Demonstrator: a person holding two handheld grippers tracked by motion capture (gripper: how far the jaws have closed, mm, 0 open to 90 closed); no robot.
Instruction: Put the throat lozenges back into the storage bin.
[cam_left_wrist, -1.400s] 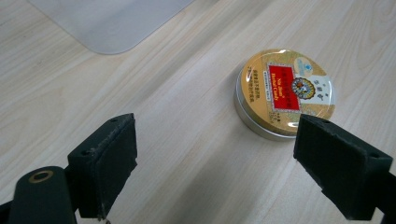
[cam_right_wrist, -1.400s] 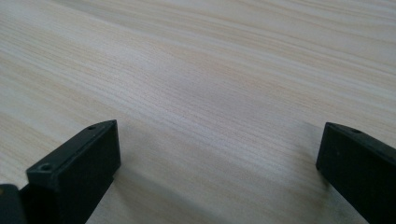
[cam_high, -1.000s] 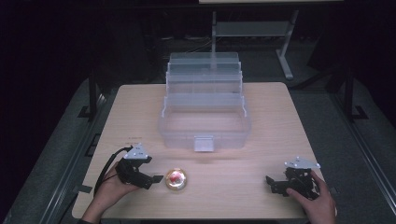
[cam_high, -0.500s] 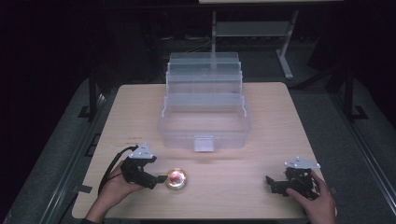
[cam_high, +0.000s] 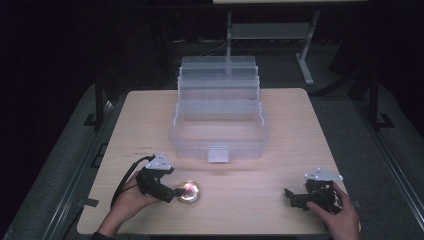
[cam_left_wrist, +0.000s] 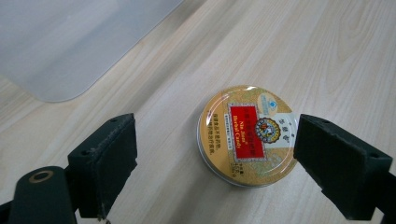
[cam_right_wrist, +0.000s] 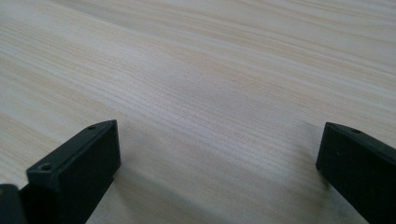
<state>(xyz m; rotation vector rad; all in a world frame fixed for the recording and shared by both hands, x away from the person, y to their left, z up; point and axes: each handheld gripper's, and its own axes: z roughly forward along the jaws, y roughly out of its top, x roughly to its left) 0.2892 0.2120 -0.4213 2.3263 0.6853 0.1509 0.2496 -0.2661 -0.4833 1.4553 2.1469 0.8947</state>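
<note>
A small round gold tin (cam_high: 189, 192) with a red label lies flat on the wooden table (cam_high: 280, 125), near its front left. In the left gripper view the tin (cam_left_wrist: 248, 134) sits between the two wide-apart jaws, closer to the right one, touching neither. My left gripper (cam_high: 172, 192) is open just left of the tin. Over at the front right, my right gripper (cam_high: 291, 196) rests low over bare wood, open, with nothing between its fingers (cam_right_wrist: 79, 163).
A clear plastic tiered box (cam_high: 219, 120) stands open at the table's middle, its front latch (cam_high: 218, 153) facing me; a corner of the box (cam_left_wrist: 70, 42) shows in the left gripper view. Bare wood lies between the two grippers. Dark floor surrounds the table.
My left gripper has crept right toward the tin, which has not moved. The right gripper has stayed put.
</note>
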